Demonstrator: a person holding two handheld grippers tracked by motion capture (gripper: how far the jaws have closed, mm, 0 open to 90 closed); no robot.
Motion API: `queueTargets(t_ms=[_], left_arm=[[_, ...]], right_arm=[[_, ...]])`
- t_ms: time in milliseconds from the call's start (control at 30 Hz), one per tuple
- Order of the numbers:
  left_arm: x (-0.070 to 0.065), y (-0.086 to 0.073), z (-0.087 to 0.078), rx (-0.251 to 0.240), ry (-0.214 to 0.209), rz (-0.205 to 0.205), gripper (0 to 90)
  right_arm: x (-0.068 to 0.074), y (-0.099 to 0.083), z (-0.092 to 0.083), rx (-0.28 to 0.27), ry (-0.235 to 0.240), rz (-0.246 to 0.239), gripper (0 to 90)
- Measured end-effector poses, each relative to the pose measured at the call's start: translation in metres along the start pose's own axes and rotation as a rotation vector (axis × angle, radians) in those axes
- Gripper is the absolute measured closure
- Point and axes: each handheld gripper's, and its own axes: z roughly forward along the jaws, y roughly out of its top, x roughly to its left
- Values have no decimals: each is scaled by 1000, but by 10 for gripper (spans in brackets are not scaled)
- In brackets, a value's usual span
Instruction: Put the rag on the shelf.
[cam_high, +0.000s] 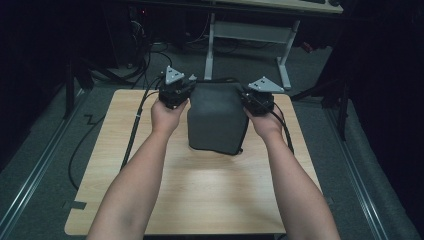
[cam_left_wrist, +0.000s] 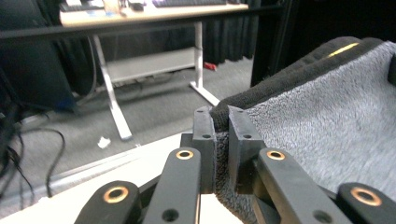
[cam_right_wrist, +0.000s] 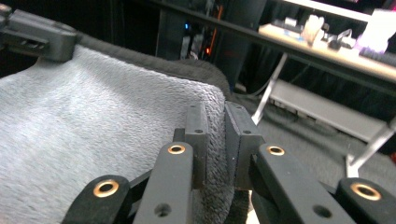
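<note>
Two tools are in my hands, and each is clamped on a far corner of the grey towel (cam_high: 217, 122). My left tool (cam_high: 181, 90) has its jaws narrowed onto the towel's left far corner; in the left gripper view the pads (cam_left_wrist: 205, 140) squeeze a fold of fleecy cloth (cam_left_wrist: 327, 121) with a dark hem running up and away to the right. My right tool (cam_high: 250, 97) grips the right far corner the same way, and the right gripper view shows its pads (cam_right_wrist: 198, 135) pinching the towel's edge (cam_right_wrist: 93, 130), with the other tool's body at the top left.

From the high view the towel sits folded near the far edge of the bench (cam_high: 200, 200), between my two hands, its near edge lying roughly across the middle of the bench. Its far edge is almost level with the bench's far rim, so there is little wood beyond the tools. Most of the free room is on the near half of the bench, between my forearms, and in narrower strips left and right of the towel. Cables (cam_high: 135, 125) trail from the left tool over the bench's left side and down to the floor (cam_high: 45, 150). Beyond the far rim stands a white-legged desk (cam_high: 250, 45), well apart from the bench.
</note>
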Motion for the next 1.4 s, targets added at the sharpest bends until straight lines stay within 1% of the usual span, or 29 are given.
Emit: queueTargets(t_ms=[100, 233, 267, 300, 367, 467, 667, 733, 800, 867, 900, 933, 1000, 1033, 1133, 1233, 1333, 1400], left_arm=[[2, -10, 2, 23, -22, -6, 828], [2, -19, 6, 47, -37, -20, 828], [2, -22, 7, 54, -40, -25, 828], [2, -25, 9, 63, -46, -35, 827], [2, -29, 10, 77, -50, -42, 826], [4, -36, 12, 93, -57, -57, 825], [5, -48, 15, 129, -69, -71, 825], [7, -53, 16, 131, -73, -84, 825], [8, -58, 16, 137, -77, -96, 825], [7, -62, 17, 144, -79, -105, 825], [6, -63, 18, 148, -77, -102, 827], [5, -64, 18, 153, -75, -101, 828], [7, -67, 18, 154, -82, -123, 830], [7, -69, 18, 156, -88, -133, 830], [8, -73, 20, 173, -95, -140, 831], [8, -77, 21, 180, -102, -163, 831], [8, -80, 21, 194, -104, -170, 831], [8, -80, 21, 195, -106, -177, 830]], right_arm=[[-3, -6, 4, 28, 10, 13, 816], [-5, -13, 6, 52, 13, 25, 820], [-5, -15, 7, 61, 16, 36, 821], [-5, -17, 7, 64, 18, 37, 821], [-5, -23, 9, 75, 18, 45, 821], [-5, -31, 12, 87, 32, 54, 821], [-6, -43, 15, 109, 56, 83, 825], [-8, -49, 17, 121, 54, 81, 838], [-10, -56, 18, 136, 57, 96, 838], [-10, -62, 19, 139, 62, 109, 856], [-9, -63, 19, 140, 61, 110, 868], [-8, -65, 19, 139, 63, 100, 876], [-5, -66, 19, 147, 66, 90, 881], [-5, -67, 19, 148, 71, 94, 881], [-6, -71, 20, 161, 82, 108, 880], [-4, -74, 21, 165, 85, 112, 880], [-3, -78, 21, 173, 85, 123, 879], [-3, -80, 22, 171, 87, 126, 878]])
